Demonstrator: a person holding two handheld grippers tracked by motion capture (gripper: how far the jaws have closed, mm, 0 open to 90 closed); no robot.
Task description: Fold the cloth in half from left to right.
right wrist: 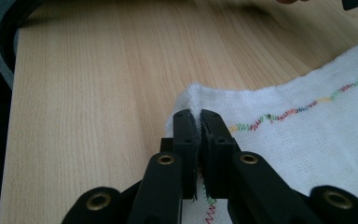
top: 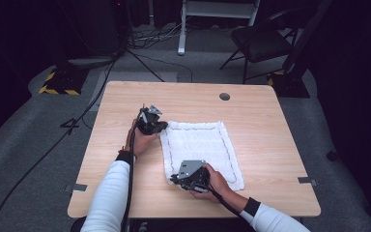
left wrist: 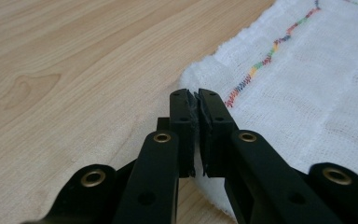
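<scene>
I have the cloth (top: 200, 150) lying flat on the table (top: 125, 183), a white rectangle with a coloured stitched border, roughly in the middle and a little toward my side. The left gripper (top: 154, 126) sits at the cloth's far left corner. In the left gripper view its jaws are drawn together with the cloth (left wrist: 307, 93) edge pinched between them. The right gripper (top: 176, 180) is at the near left corner, and in the right gripper view its jaws are likewise closed down on the cloth (right wrist: 307, 130), right where the hem turns.

So I judge the work to be a fold, and it stands at the very start. Both corners of the left edge are gripped, which is the part done. Nothing is lifted yet as far as I can see: the cloth lies spread in one layer, and no edge is turned over. Left to do, by my reading, is to raise that left edge, carry it across to the right edge, lay it down square on the stitching, and release. Any second fold after that is untouched too.
</scene>
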